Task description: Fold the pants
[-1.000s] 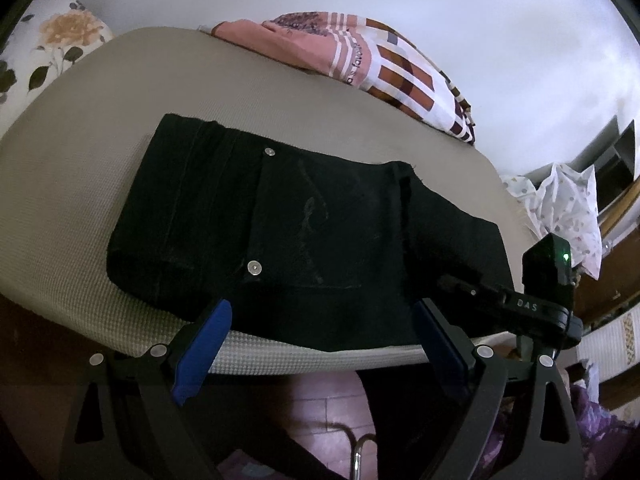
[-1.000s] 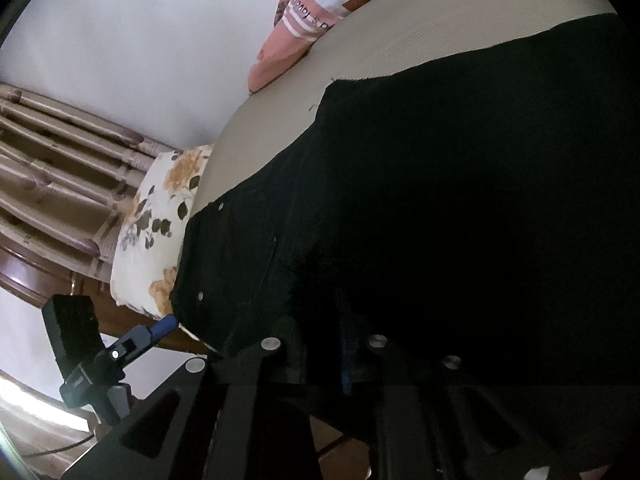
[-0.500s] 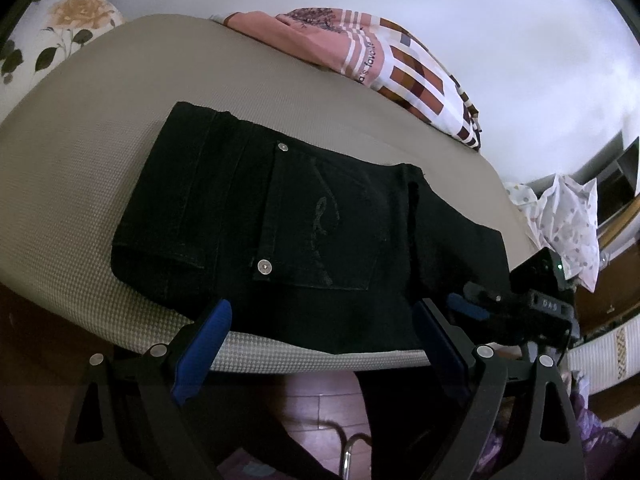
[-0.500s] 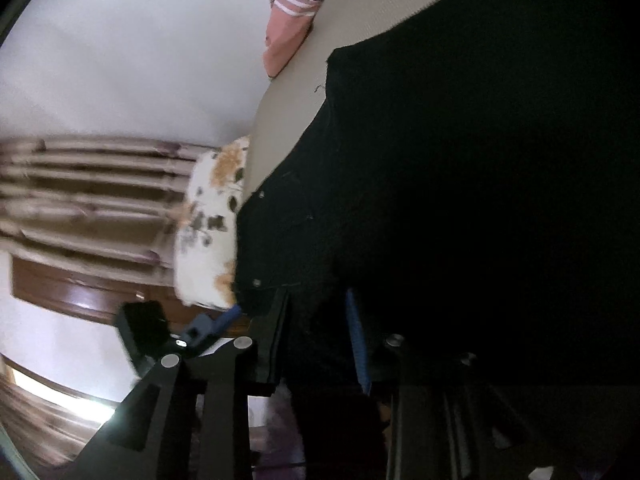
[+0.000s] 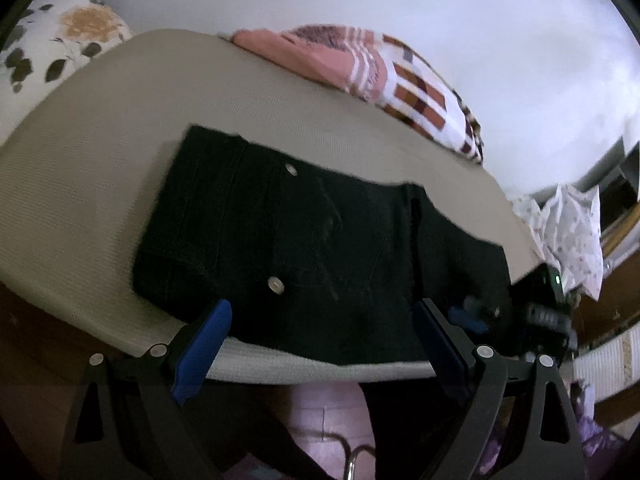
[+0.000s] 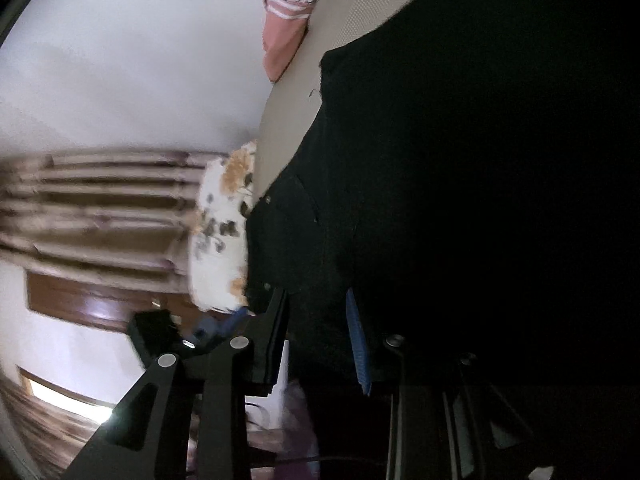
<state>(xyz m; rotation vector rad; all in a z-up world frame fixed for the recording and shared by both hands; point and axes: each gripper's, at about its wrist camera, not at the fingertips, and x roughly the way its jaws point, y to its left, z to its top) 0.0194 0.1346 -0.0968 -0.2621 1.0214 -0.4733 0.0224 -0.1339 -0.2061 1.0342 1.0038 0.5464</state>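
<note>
beige mattress [image 5: 100, 184], pants [image 5: 320, 248] edge overhanging

A beige textured bed [image 5: 100, 168] stands against a white wall [image 5: 440, 12]. A pink, white and brown checked blanket [image 5: 384, 76] lies at its far edge, a floral pillow [image 5: 52, 48] at one end.

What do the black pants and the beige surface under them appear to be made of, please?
The black pants look like matte denim: visible seam stitching, a patch pocket and metal rivets. The beige surface seems to be a woven or waffle-textured mat, judging by its fine grid pattern; the exact fibre cannot be told.
</note>
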